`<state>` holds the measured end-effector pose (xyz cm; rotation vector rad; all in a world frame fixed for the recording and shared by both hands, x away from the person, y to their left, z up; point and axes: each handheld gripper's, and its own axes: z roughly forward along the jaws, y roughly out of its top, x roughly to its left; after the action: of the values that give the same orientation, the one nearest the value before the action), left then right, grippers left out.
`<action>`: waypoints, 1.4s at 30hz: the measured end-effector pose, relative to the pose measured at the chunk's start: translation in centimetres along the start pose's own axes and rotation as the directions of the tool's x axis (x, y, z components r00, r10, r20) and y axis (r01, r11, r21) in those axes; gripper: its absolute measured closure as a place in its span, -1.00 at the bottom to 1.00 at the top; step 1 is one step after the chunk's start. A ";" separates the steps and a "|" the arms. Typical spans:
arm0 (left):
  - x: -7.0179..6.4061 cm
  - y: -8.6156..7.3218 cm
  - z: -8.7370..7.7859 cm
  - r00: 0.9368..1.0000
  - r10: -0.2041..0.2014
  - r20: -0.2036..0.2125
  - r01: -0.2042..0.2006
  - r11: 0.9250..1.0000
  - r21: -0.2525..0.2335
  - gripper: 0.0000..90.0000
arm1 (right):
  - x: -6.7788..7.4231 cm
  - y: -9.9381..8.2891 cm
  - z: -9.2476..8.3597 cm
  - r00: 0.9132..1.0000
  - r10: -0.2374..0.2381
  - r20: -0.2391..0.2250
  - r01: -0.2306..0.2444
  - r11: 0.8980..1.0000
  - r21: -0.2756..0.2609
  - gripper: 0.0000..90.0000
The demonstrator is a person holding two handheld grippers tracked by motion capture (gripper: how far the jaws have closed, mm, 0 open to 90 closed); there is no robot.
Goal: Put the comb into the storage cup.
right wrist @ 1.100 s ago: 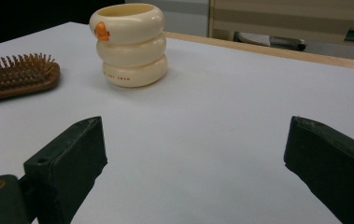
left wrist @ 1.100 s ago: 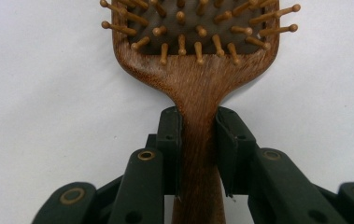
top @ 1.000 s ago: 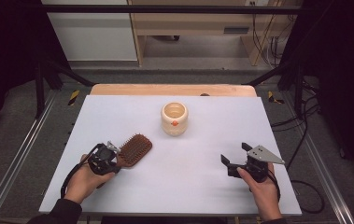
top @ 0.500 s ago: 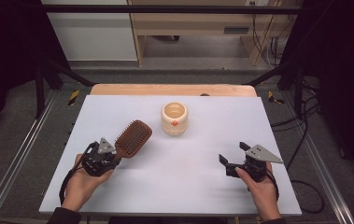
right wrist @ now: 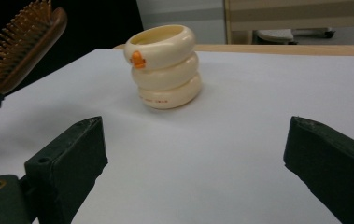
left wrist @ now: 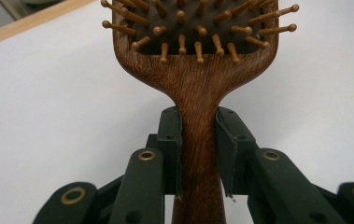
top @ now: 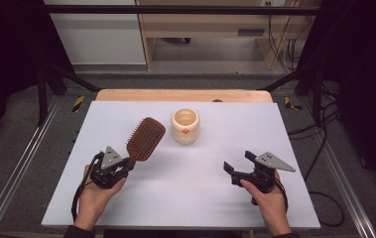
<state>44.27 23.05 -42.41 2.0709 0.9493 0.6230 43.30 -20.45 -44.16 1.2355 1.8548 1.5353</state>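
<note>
The left gripper [top: 124, 163] clamps the brown wooden paddle hairbrush [top: 145, 138] by its narrow handle — the raised head could swing into the cream ribbed cup [top: 185, 126]; the right gripper [top: 240, 162] gapes wide, empty.

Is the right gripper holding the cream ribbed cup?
No, the right gripper has open, empty jaws, and the cream ribbed cup stands apart on the table.

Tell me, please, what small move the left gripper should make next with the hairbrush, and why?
Probably carry it toward the cream cup. The left gripper is shut on the handle of the hairbrush, which is lifted off the white table with its head tilted up, and the cup stands open-topped just beyond. The right gripper is open and holds nothing.
</note>
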 end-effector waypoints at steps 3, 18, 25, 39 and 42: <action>-0.4 0.1 0.3 1.000 0.012 0.009 -0.012 1.000 -0.025 0.61 | 1.1 0.0 0.6 1.000 0.011 -0.025 -0.011 1.000 -0.001 -0.87; -3.5 0.1 0.0 0.999 0.052 -0.001 -0.051 0.984 -0.171 0.61 | 7.3 0.9 5.2 0.979 0.031 -0.202 -0.032 0.999 -0.002 -0.87; -3.3 -0.3 -0.1 0.999 0.047 0.017 -0.043 0.978 -0.203 0.61 | 9.8 2.2 6.9 0.963 0.012 -0.269 -0.012 1.000 -0.001 -0.87; -3.1 -0.6 -0.4 0.997 0.068 0.041 -0.055 0.965 -0.258 0.61 | 12.7 5.3 9.0 0.948 0.025 -0.316 -0.029 1.000 -0.005 -0.83; -3.3 -0.6 -0.7 0.996 0.081 0.036 -0.068 0.960 -0.271 0.61 | 13.2 6.0 9.5 0.945 0.028 -0.325 -0.032 0.999 -0.006 -0.83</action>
<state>41.56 21.04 -42.78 1.8750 0.7188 0.6992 46.11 -4.28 -38.59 1.0585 2.0302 1.8561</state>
